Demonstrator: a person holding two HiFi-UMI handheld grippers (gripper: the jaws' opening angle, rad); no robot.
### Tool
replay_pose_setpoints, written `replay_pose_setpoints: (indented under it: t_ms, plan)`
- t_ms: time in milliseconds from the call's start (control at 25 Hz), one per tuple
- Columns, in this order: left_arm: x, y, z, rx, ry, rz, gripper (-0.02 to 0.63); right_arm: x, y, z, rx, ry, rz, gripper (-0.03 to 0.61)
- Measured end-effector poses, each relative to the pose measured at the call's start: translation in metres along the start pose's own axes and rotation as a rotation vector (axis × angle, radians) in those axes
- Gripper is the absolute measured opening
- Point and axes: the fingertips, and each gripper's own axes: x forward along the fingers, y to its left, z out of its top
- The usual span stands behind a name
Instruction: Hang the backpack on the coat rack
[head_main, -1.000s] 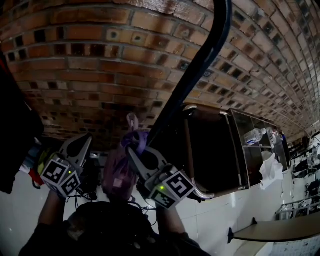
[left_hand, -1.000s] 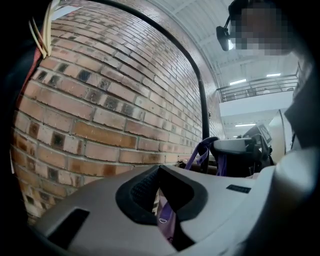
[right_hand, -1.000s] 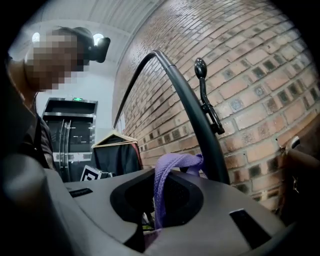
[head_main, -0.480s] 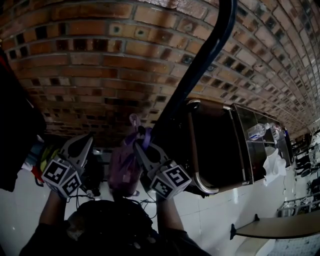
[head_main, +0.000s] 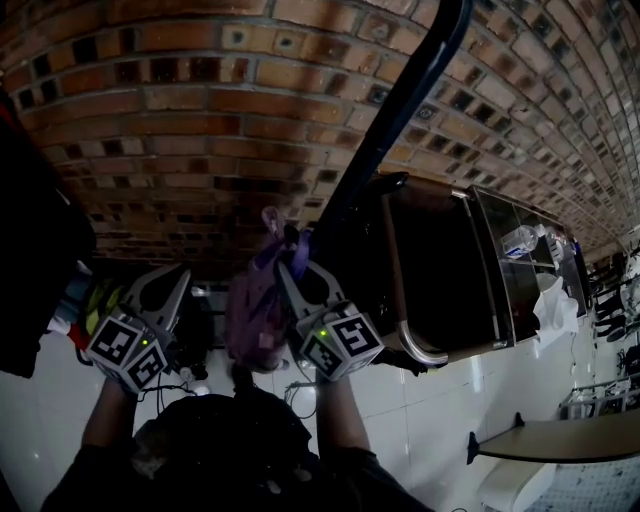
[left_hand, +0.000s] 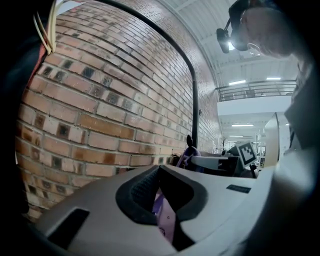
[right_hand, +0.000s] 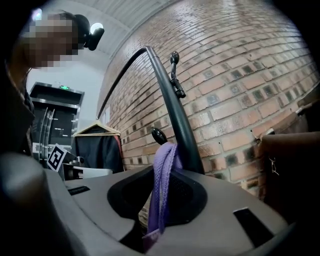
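Brick wall, white tile flr

Brick wall close behind rack pole

Purple backpack hung upright against black coat rack pole; its strap apparently reached a hook.

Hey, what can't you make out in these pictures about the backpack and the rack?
- Whether the strap is over the hook: right gripper view, the strap covers the hook's stem.
- Right side of the backpack: head view, behind the right gripper.
- Top of the rack pole: cut off by the head view's upper edge.
- Which part the left gripper holds: left gripper view, only a sliver of purple fabric shows between its jaws.
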Motion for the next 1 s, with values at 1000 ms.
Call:
replay_pose_setpoints:
  t_ms: [1000]
  plan:
    - [-0.088, -0.031, -0.040, -0.032, 0.035, -0.087, 0.012, -0.109, 0.030, -0.059, 0.035, -0.055, -0.347, 0.129]
